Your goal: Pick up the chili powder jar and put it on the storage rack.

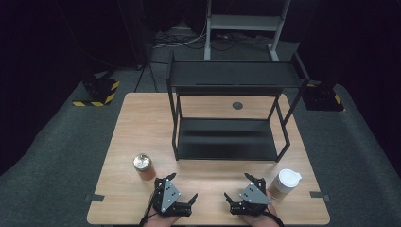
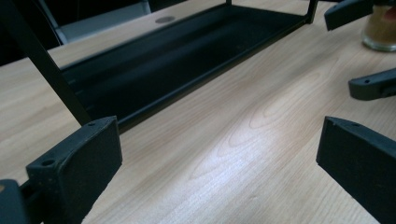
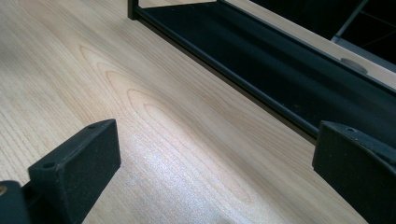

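My left gripper (image 1: 182, 188) rests near the table's front edge, left of centre, open with only bare wood between its fingers (image 2: 74, 161). A hand's width to its right, my right gripper (image 1: 238, 187) is open too, nothing in it. A brown can (image 1: 142, 164) with a shiny top stands just left of and beyond the left gripper. Right beside the right gripper stands a paper cup (image 1: 285, 182) with a white lid. In the left gripper view, the cup (image 2: 380, 29) sits at the top right, behind the right gripper's fingers (image 2: 373, 84).
A black two-tier metal rack (image 1: 227, 113) stands in the middle of the wooden table (image 1: 142, 123), its lower tray (image 2: 177, 60) (image 3: 280, 60) just beyond both grippers. A round grey grommet (image 1: 237, 105) sits behind it. A strip of bare wood lies between rack and grippers.
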Action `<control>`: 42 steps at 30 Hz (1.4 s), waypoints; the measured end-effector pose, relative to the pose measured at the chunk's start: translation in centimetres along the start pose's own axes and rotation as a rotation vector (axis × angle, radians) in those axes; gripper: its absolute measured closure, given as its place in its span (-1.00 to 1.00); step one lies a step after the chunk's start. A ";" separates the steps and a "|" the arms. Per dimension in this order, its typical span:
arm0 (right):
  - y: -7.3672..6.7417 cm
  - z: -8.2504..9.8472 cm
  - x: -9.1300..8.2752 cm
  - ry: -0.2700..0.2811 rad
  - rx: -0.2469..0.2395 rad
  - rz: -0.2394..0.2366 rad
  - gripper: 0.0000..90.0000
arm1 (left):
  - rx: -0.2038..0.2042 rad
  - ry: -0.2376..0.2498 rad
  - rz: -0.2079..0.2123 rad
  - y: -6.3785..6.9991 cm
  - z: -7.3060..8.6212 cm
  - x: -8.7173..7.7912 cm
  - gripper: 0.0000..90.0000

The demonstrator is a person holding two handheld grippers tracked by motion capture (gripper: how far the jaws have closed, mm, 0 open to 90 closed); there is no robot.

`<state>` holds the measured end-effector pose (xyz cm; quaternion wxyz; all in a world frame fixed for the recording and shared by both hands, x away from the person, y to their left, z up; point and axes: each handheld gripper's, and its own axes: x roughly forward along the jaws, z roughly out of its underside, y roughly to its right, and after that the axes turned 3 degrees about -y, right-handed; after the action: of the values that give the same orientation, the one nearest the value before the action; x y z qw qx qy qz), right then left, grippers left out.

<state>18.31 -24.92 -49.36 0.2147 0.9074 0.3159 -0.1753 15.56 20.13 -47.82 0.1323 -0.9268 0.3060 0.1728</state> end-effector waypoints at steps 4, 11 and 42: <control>0.0 0.0 0.0 -0.001 0.002 -0.001 -1.00 | -0.001 0.023 -0.001 -0.1 -0.1 -0.5 -0.99; 0.1 0.0 0.0 0.000 -0.003 -0.005 -1.00 | 0.003 0.070 -0.011 -0.2 -0.2 -1.5 -0.99; 0.1 0.0 0.0 0.003 -0.019 -0.016 -1.00 | -0.078 0.155 -0.169 -3.3 1.3 -4.7 -0.99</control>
<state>18.36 -25.06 -49.34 0.2212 0.9030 0.3253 -0.1727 13.76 25.65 -46.69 0.0860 -0.9644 0.2289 0.1007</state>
